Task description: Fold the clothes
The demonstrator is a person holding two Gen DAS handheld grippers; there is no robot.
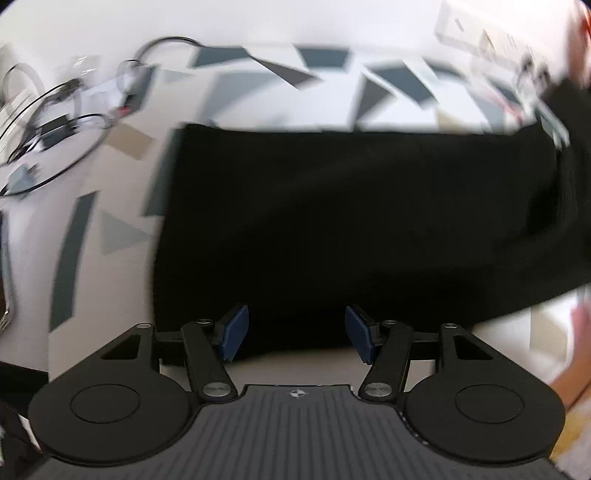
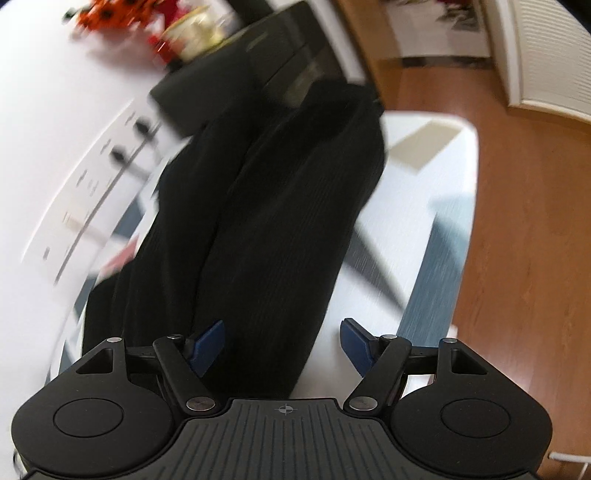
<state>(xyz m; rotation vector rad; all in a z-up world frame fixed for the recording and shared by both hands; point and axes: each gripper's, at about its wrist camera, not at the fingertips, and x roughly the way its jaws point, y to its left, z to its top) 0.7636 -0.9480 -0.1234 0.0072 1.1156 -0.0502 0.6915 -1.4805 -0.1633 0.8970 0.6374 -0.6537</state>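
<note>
Left wrist view: the left gripper [image 1: 296, 334] has its jaws spread wide, blue pads [image 1: 234, 331] well apart, nothing between them. It sits at the near edge of the black ribbed-knit garment [image 1: 332, 221], which lies flat as a broad dark rectangle on the white tablecloth w/ grey and beige geometric patches [image 1: 110, 206]; the pads look just above or at the hem, contact can't be told due to blur. Tangle of black and white cables [image 1: 66, 118] sits far left on the table, well apart from the cloth. Blurred clear plastic box [image 1: 491, 40] at upper right. Right wrist view: the right gripper [image 2: 282, 347] is also wide open, holding nothing. Its left blue pad [image 2: 208, 347] overlaps the garment's [image 2: 266, 221] near end, the other pad is over bare cloth-covered table [image 2: 424, 192] beside it. Garment runs away from the camera as a long folded strip w/ a lengthwise crease, far end near a black box-like item [image 2: 280, 55]. Orange and red objects [image 2: 110, 16] at top left, blurred, can't tell what. Wood floor [image 2: 528, 221] to the right.
</note>
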